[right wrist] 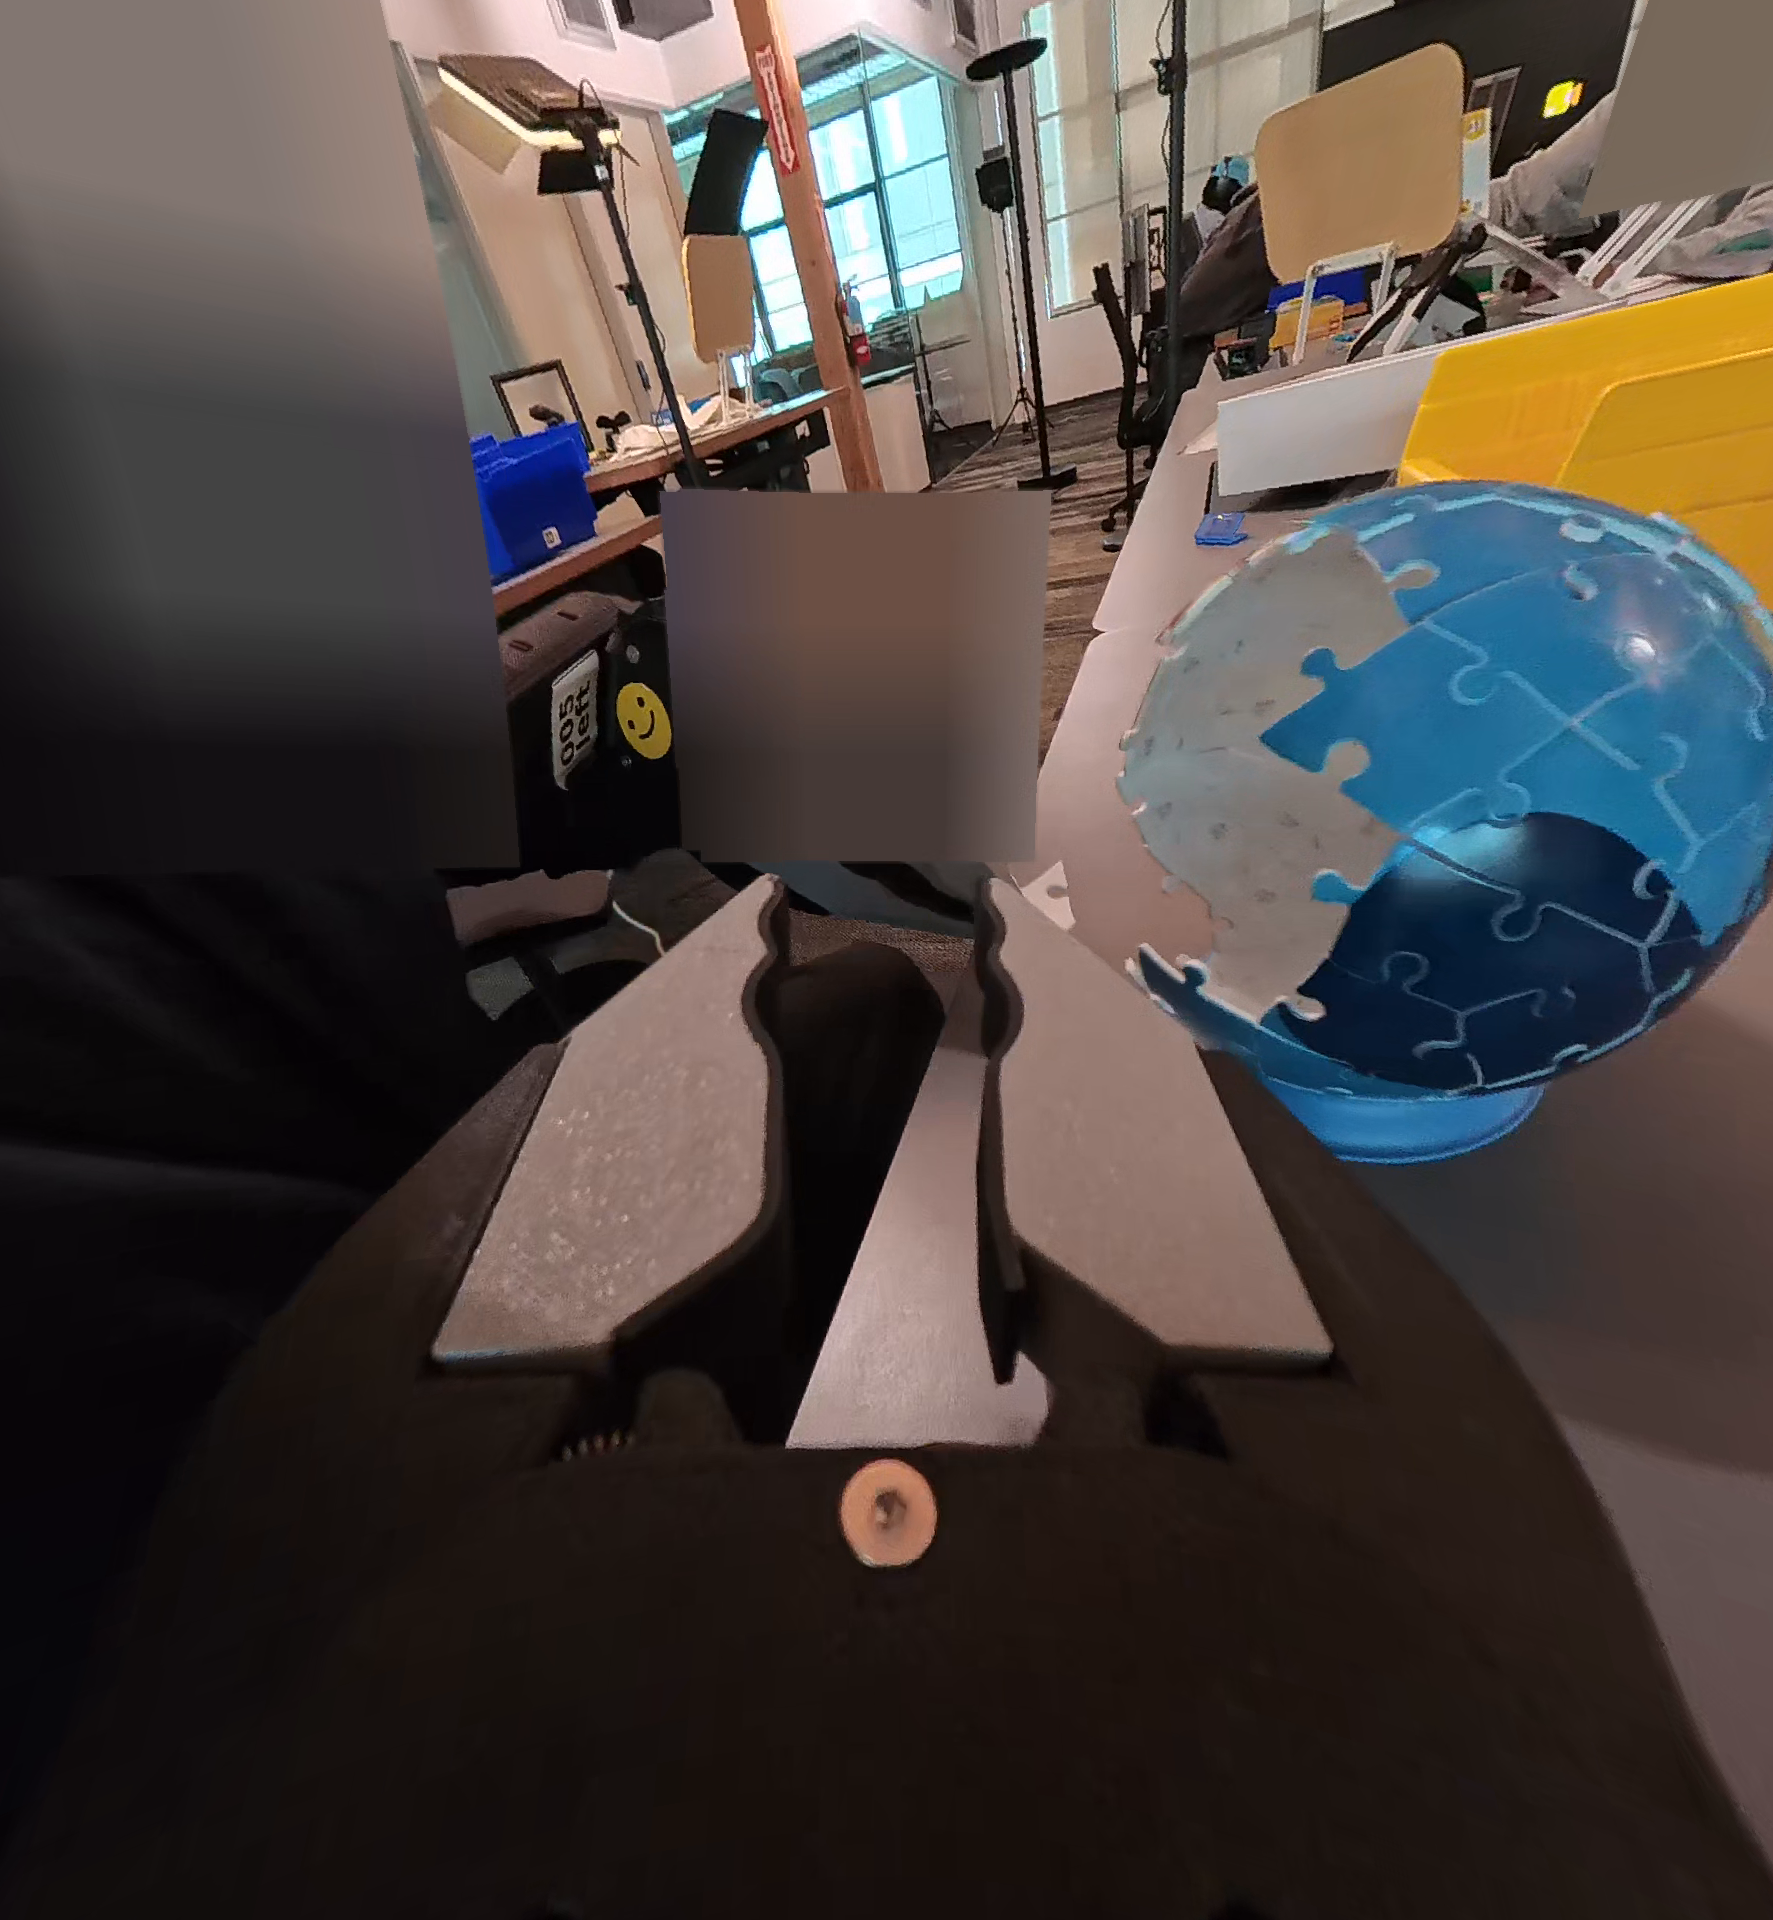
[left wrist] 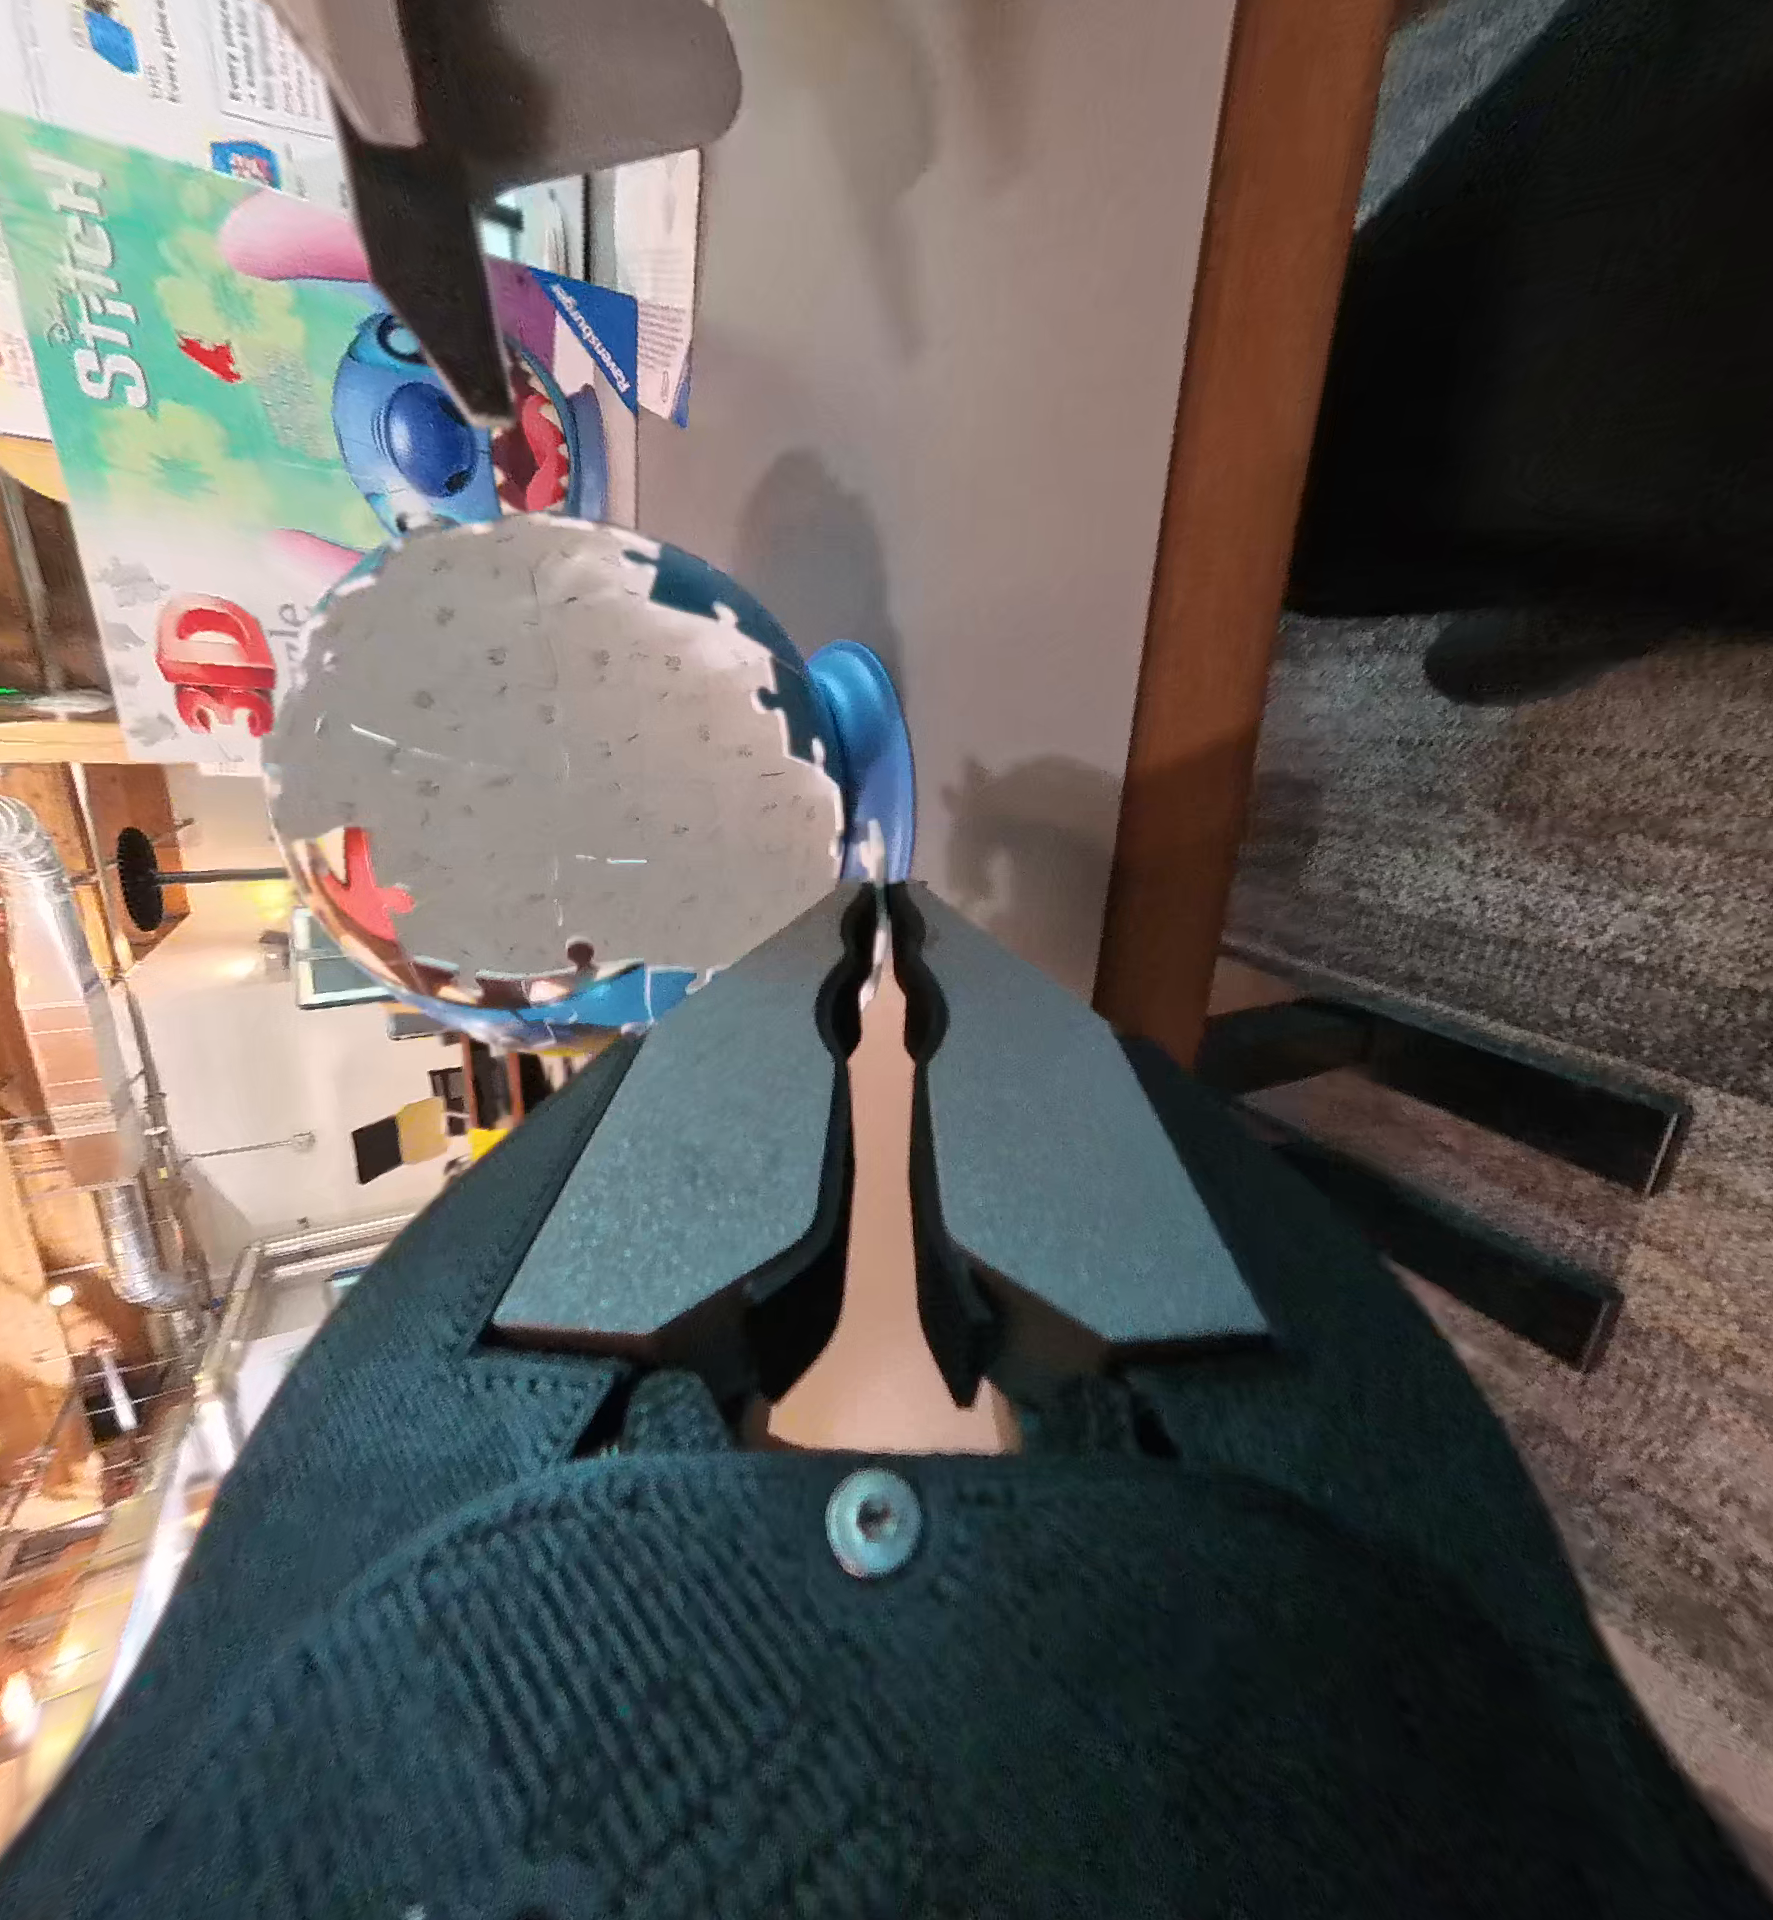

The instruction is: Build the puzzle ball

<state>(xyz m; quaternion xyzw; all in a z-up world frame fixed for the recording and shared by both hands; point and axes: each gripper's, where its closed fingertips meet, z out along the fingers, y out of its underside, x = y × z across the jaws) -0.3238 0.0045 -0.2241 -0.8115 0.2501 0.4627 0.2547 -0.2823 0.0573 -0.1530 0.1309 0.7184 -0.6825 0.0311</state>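
The puzzle ball [left wrist: 549, 758] is a partly built shell on a blue stand [left wrist: 866, 738]. Its open side shows the grey inside. In the right wrist view the ball [right wrist: 1547, 748] stands on the grey table [right wrist: 1484, 1299], to the right of my fingers. My left gripper [left wrist: 877, 899] is shut on a thin puzzle piece [left wrist: 864, 847], held edge-on just in front of the ball's rim near the stand. My right gripper [right wrist: 882, 904] is open and empty, left of the ball. One of its fingers [left wrist: 435, 270] reaches in from the top of the left wrist view.
The puzzle's picture box [left wrist: 186, 416] stands behind the ball. A yellow bin [right wrist: 1640, 416] and a white box [right wrist: 1308, 436] sit at the back of the table, with a small blue piece [right wrist: 1220, 530] nearby. The table's wooden edge [left wrist: 1183, 623] borders grey carpet [left wrist: 1536, 883].
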